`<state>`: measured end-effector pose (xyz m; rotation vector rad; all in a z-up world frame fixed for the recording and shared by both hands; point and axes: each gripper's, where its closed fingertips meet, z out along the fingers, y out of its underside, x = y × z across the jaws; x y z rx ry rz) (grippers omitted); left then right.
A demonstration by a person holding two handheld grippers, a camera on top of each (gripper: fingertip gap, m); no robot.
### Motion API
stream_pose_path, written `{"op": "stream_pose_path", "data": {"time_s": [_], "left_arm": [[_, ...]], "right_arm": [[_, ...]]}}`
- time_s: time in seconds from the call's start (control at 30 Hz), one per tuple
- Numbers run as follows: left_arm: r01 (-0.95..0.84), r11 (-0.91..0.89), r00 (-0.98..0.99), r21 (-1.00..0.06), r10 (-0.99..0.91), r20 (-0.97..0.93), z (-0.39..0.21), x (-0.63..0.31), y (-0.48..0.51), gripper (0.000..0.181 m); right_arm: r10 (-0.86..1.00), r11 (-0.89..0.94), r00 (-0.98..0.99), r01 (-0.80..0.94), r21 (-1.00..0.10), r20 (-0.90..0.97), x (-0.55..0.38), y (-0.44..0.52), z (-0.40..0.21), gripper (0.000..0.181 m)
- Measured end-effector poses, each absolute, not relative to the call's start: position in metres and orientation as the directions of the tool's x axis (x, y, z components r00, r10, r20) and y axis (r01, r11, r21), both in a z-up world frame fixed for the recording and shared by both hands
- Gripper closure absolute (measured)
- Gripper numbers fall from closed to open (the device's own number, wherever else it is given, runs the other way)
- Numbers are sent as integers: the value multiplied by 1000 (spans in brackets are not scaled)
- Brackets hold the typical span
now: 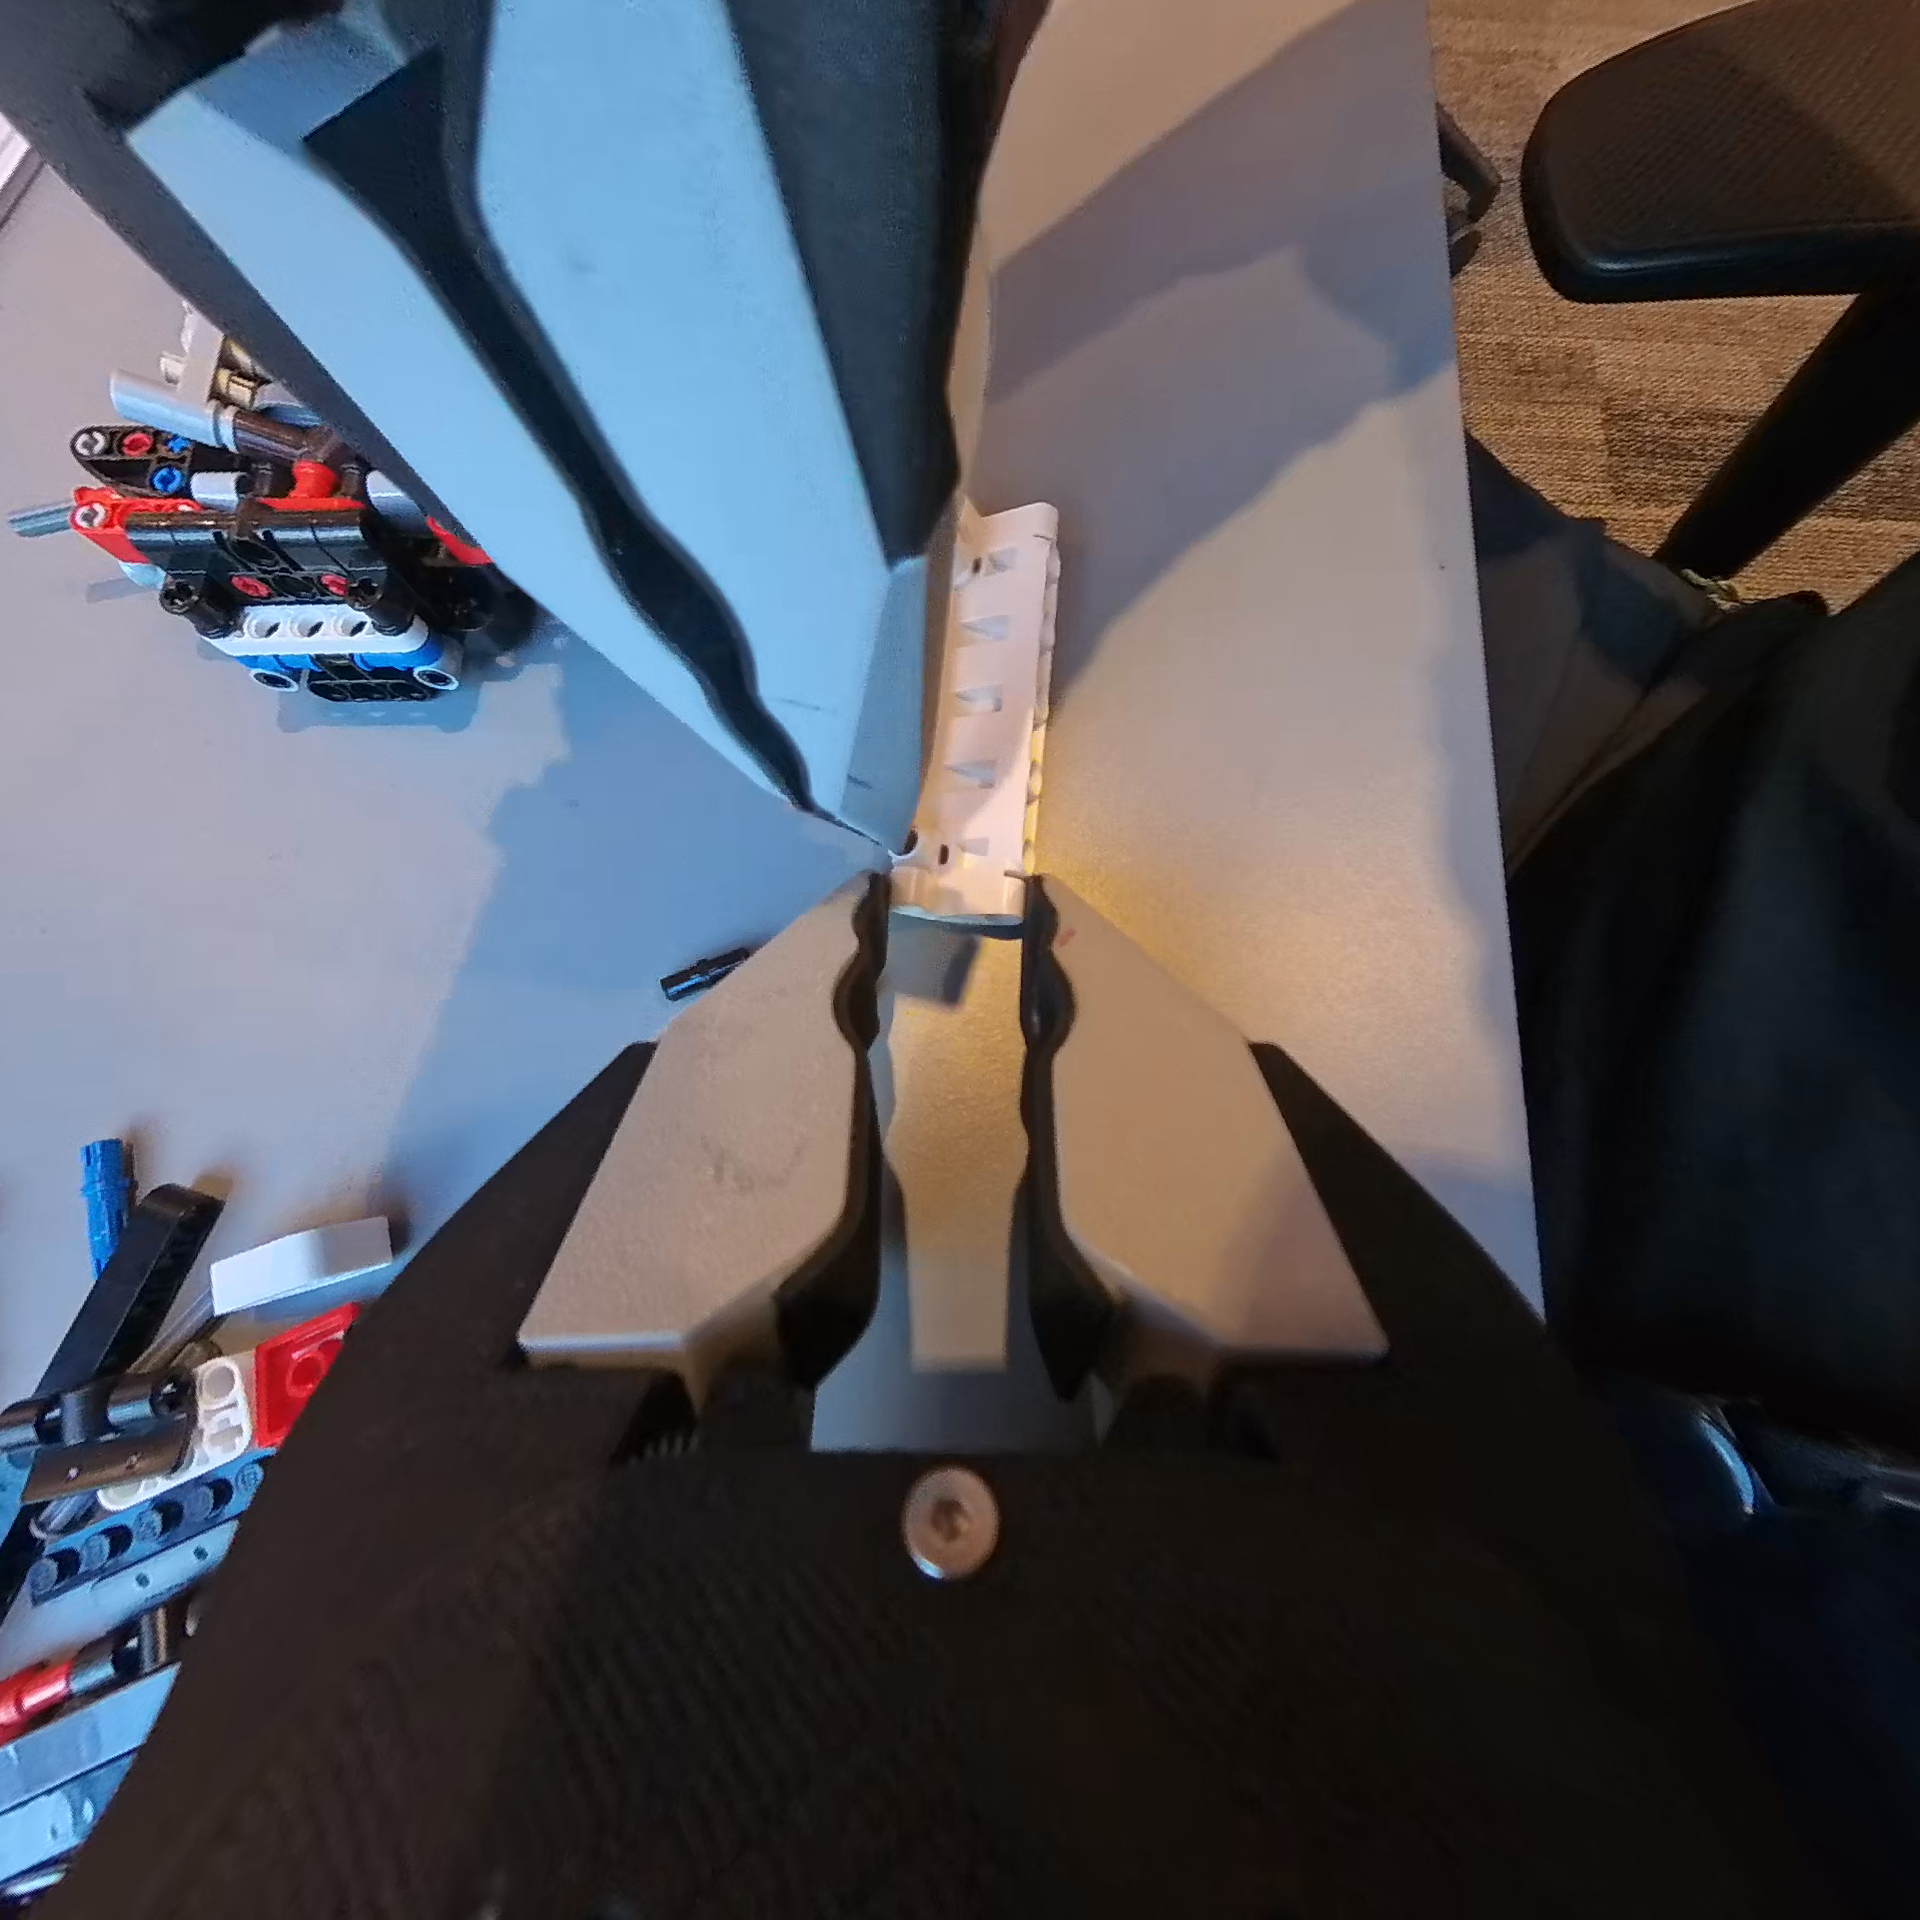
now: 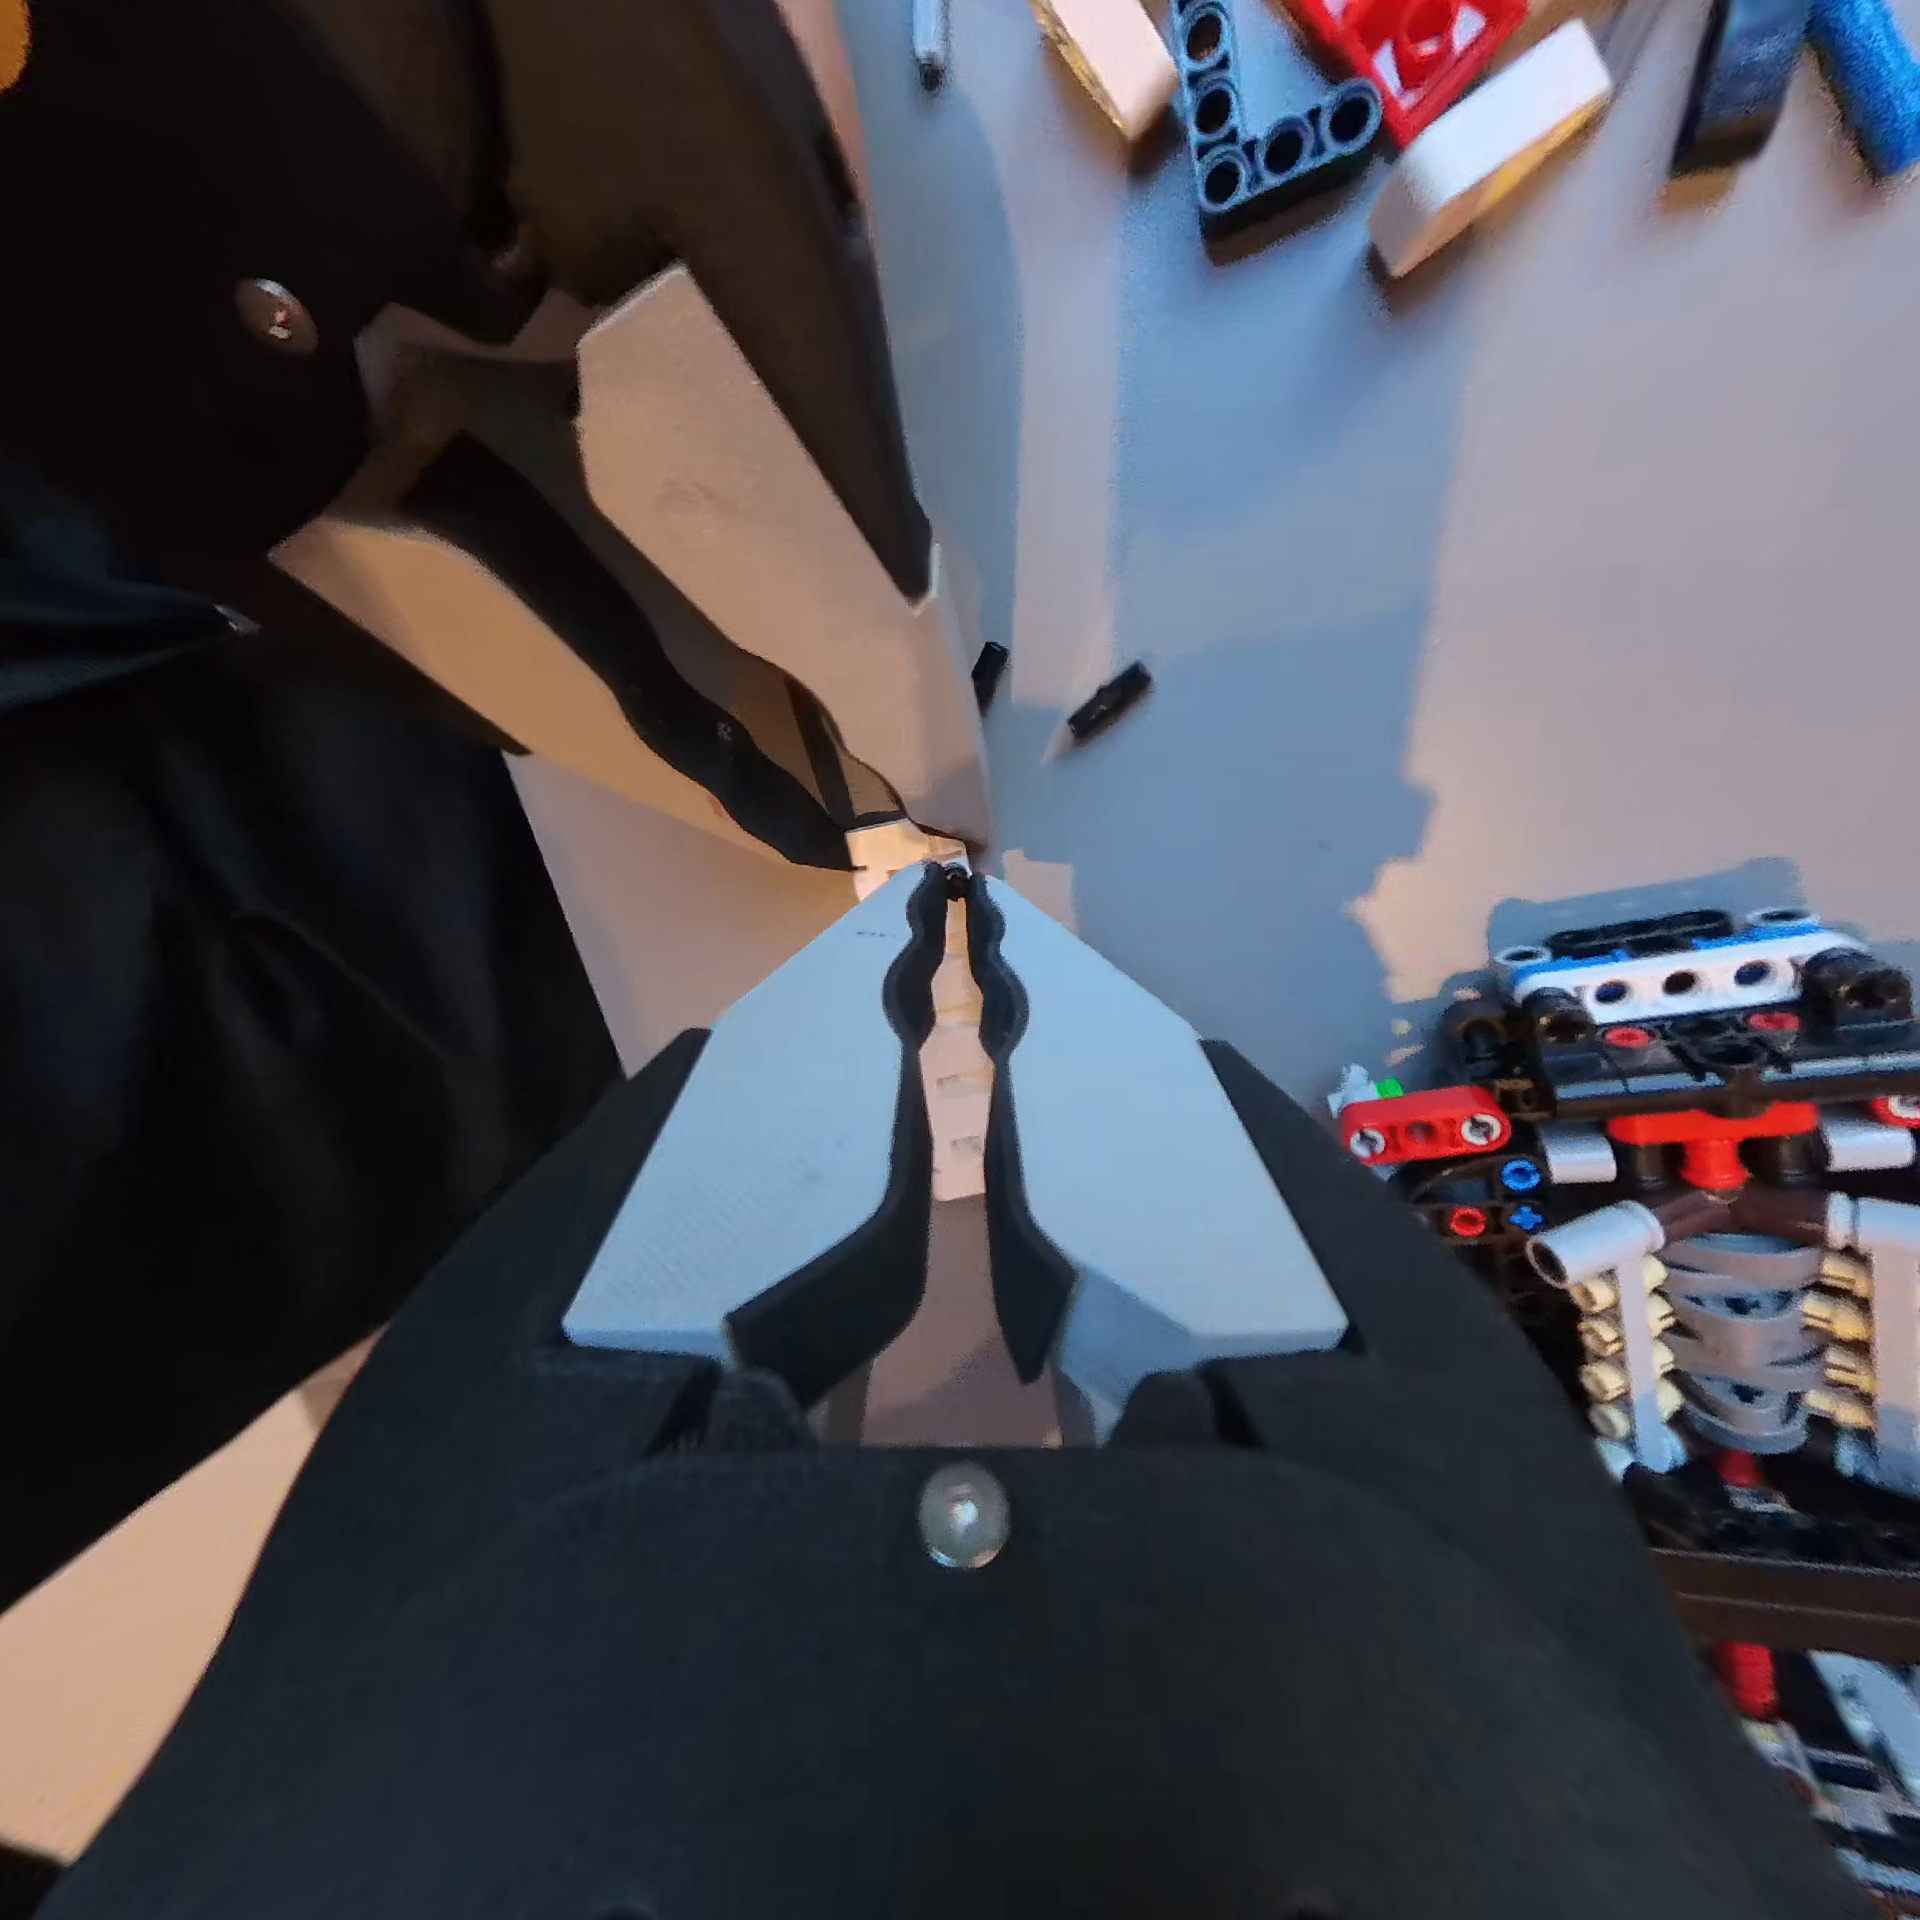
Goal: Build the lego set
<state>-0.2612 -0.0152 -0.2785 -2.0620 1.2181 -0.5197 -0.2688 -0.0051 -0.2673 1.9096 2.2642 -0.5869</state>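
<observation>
A long white lego panel with slots is held in the air over the grey table. My left gripper is shut on its near end. My right gripper comes in from the opposite side, its jaws nearly closed on a small black pin at the tips. The tips press against the same end of the panel. In the left wrist view the right gripper reaches down from the top. In the right wrist view the left gripper comes from the upper left.
A black, red, white and blue part-built model stands on the table. Loose bricks lie in a pile. Spare black pins lie near the grippers. The table edge, a person's dark clothing and a chair are close by. The grippers are tip to tip, or close to it.
</observation>
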Motion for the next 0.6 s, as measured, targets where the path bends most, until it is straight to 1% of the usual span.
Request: {"op": "stream_pose_path", "data": {"time_s": [0.13,0.2,0.33,0.5,0.6], "left_arm": [[-605,-333,482,-723,-876,0,-278,-261,-15,158],[-604,-335,483,-723,-875,2,-278,-261,-15,158],[-602,-340,493,-723,-870,-1,-278,-263,-14,158],[-600,-341,499,-723,-867,-5,-278,-263,-12,158],[-603,-337,496,-723,-868,-9,-278,-263,-13,158]], "right_arm": [[915,193,-271,945,-266,-299,-265,-5,-268,179],[911,229,-304,936,-269,-280,-259,-3,-271,179],[891,364,-421,885,-289,-168,-258,0,-279,179],[915,287,-346,919,-270,-208,-253,5,-277,179],[920,223,-304,924,-309,-246,-250,3,-271,179]]}}
